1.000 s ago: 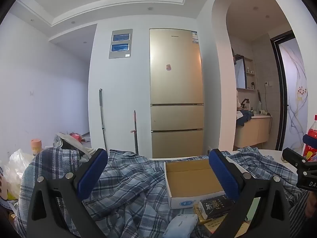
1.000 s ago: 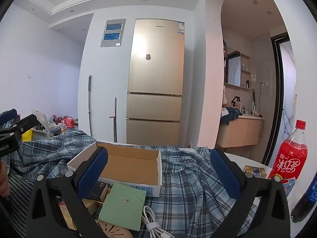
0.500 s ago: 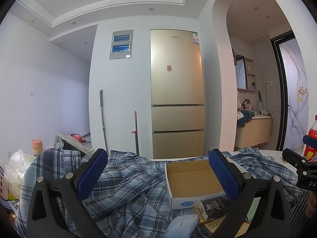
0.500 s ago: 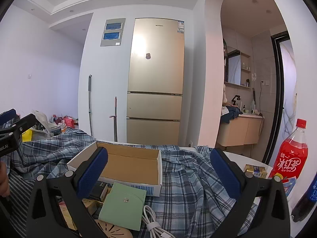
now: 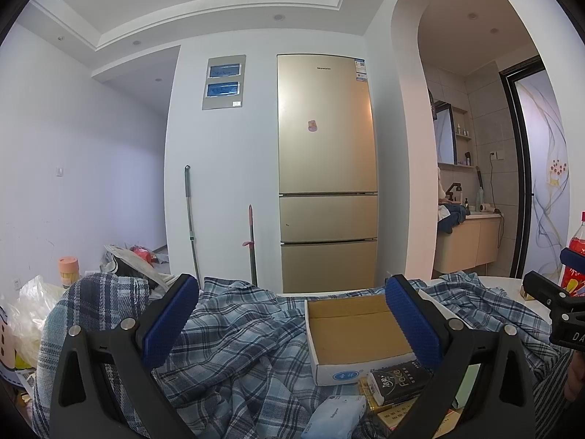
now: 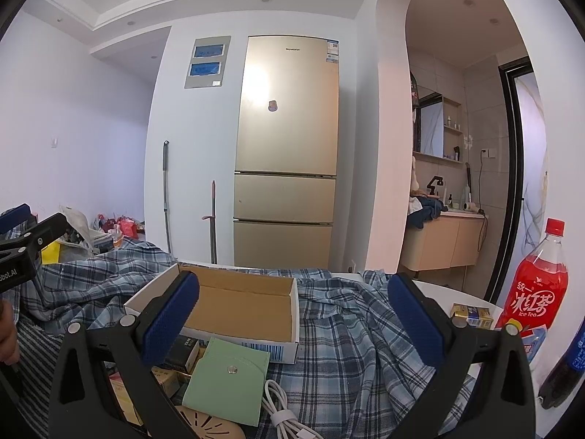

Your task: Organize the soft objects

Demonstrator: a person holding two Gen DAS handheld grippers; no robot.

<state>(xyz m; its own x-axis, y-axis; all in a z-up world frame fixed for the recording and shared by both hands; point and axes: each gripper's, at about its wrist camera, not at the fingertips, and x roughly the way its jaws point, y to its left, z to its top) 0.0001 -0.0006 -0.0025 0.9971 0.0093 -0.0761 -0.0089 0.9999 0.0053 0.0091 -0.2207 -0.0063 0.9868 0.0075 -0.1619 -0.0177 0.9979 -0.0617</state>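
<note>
A crumpled blue plaid shirt (image 5: 248,344) lies spread over the table, also in the right wrist view (image 6: 351,351). An empty cardboard box (image 5: 358,329) rests on it, seen too in the right wrist view (image 6: 237,311). My left gripper (image 5: 292,318) is open and empty, held above the shirt and box. My right gripper (image 6: 292,314) is open and empty, above the box and shirt. A green soft pouch (image 6: 226,380) lies in front of the box. A blue tissue pack (image 5: 336,417) lies near the bottom of the left wrist view.
A red ice tea bottle (image 6: 537,285) and a dark bottle (image 6: 566,366) stand at the right on the white table. A white cable (image 6: 285,409), small boxes (image 5: 398,384) and a yellow pack (image 6: 471,314) lie about. A gold fridge (image 5: 325,175) stands behind. Bags (image 5: 29,314) sit at left.
Both views have tilted very slightly upward. The shirt, box and both open grippers stay where they were.
</note>
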